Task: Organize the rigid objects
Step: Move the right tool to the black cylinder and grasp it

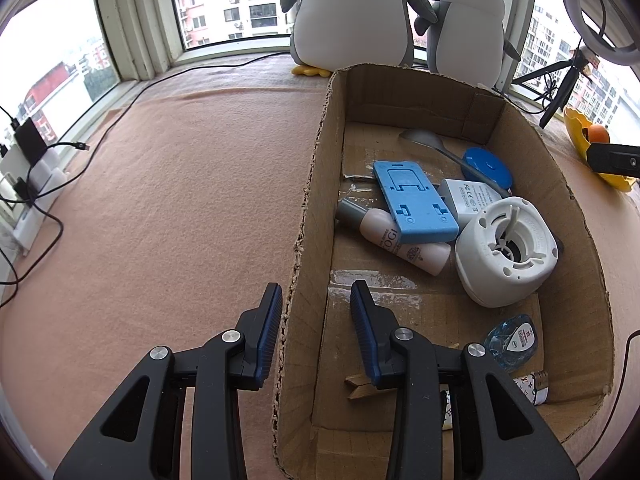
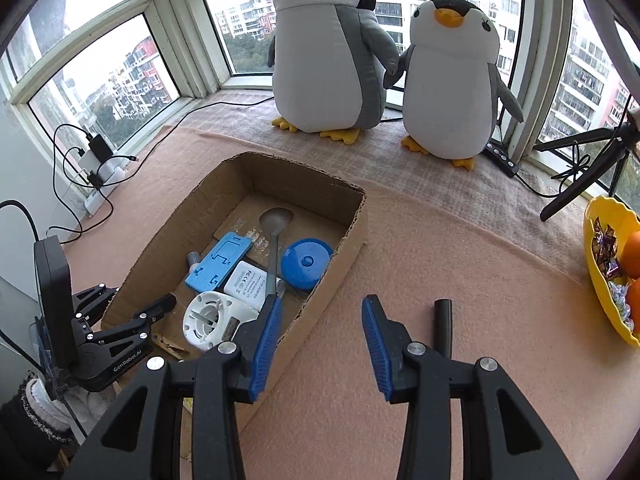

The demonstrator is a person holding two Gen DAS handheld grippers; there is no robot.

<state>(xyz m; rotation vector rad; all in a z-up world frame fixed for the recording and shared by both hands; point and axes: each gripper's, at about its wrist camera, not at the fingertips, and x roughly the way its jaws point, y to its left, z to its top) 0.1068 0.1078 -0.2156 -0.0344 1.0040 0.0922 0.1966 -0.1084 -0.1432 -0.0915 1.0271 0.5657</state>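
Note:
An open cardboard box (image 1: 316, 184) (image 2: 348, 236) lies on the pink cloth. Inside are a blue phone stand (image 1: 414, 200) (image 2: 218, 260), a white charger (image 1: 470, 200) (image 2: 248, 282), a white round device (image 1: 506, 252) (image 2: 212, 318), a blue disc (image 1: 488, 166) (image 2: 306, 264), a grey spoon (image 1: 424, 138) (image 2: 275, 222), a small bottle (image 1: 396, 242) and a wooden clothespin (image 1: 360, 386). My left gripper (image 1: 316, 320) is open and straddles the box's left wall; it also shows in the right wrist view (image 2: 132, 308). My right gripper (image 2: 322, 338) is open and empty, just right of the box. A black cylinder (image 2: 443, 326) lies beside its right finger.
Two plush penguins (image 2: 328, 52) (image 2: 448, 84) stand on the sill behind the box. A yellow bowl (image 2: 600, 280) with sweets and oranges sits at the right. A tripod (image 2: 592, 168) stands at the back right. Chargers and cables (image 2: 96, 160) lie at the left by the window.

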